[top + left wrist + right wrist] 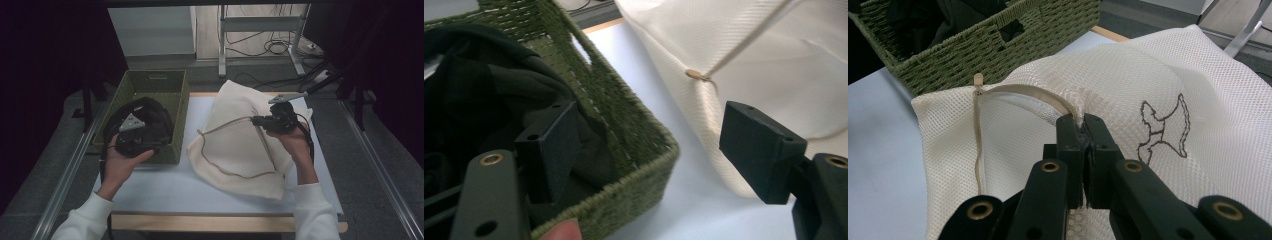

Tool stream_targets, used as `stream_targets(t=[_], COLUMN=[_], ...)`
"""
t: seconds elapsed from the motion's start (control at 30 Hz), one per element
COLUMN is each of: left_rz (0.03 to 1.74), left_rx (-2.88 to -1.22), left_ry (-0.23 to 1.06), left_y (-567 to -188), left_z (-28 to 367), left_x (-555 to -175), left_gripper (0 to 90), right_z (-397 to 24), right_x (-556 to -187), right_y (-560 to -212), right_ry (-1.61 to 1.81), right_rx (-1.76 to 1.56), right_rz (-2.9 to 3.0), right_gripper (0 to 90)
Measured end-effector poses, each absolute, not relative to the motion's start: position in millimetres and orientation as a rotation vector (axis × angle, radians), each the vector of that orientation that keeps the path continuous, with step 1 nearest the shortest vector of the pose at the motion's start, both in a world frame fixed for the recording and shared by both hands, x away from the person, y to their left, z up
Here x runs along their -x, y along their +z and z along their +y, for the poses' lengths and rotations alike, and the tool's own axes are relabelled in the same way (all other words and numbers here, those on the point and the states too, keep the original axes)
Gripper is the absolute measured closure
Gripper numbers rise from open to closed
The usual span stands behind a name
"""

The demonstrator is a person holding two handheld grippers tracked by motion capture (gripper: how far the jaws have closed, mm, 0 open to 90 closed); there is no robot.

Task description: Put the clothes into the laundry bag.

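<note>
Left hand-held gripper (134, 142) hovering over the near end of a green woven basket (176, 107) at the desk's left edge, jaws spread wide and released, nothing between them. In the left gripper view, one jaw above the dark contents, the other out past the basket's near corner over bare desk (684, 200). Black clothing (150, 112) heaped inside the basket, folds too dark to sort out; impossible to tell whether one garment or several. A fingertip cut off at the bottom edge of the left gripper view.

Right hand-held gripper (260, 120) clenched on the zipper edge of a cream mesh laundry bag (240, 145), lifting that part of the fabric off the desk. In the right gripper view, jaws pressed together on the mesh right at the tan zipper tape (979, 150), the pinched bit itself hidden between the pads. Bag spread across the middle and right of the desk, far end rising toward the far edge, near corner close to the front edge, just beside the basket's right wall. Zipper line running as a long curve around the bag's face, small pull tab (978, 79) visible near the basket side. Brown stitched outline (1163, 130) on the mesh, shape hard to read. Bag's inside not visible. Both forearms in white sleeves (315, 210) entering from the front edge, cut off by the frame.
</note>
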State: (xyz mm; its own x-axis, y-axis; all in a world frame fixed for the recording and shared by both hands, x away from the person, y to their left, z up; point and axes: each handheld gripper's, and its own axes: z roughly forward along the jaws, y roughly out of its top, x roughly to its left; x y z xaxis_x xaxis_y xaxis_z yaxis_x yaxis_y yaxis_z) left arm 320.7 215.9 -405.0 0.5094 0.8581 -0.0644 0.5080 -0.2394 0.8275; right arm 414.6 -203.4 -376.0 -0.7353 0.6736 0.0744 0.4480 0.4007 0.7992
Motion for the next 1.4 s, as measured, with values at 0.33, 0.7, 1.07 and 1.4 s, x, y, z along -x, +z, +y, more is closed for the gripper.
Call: stream_targets(t=[0.33,0.7,1.07,1.4], left_rz=[1.203,1.263,1.345,1.432], left_rx=[-1.89,-1.875,-1.881,-1.857], left_ry=[0.503,0.485,0.461,0.417], left_y=[-409.1,-410.8,-417.1,-424.7], left_z=[223.2,229.2,229.9,231.3], left_x=[-345.8,-366.0,-387.1,-415.0], left_gripper=[22.6,21.3,20.4,18.6], right_z=[-203.6,-203.9,-204.6,-204.6], right_x=[-415.8,-415.8,-417.0,-417.8], right_y=[-377.7,-377.8,-379.1,-380.1], right_ry=[1.244,1.242,1.238,1.23], right_rx=[-0.989,-0.989,-0.989,-0.992], right_rz=[2.405,2.405,2.407,2.407], right_gripper=[87.3,87.4,87.3,87.3])
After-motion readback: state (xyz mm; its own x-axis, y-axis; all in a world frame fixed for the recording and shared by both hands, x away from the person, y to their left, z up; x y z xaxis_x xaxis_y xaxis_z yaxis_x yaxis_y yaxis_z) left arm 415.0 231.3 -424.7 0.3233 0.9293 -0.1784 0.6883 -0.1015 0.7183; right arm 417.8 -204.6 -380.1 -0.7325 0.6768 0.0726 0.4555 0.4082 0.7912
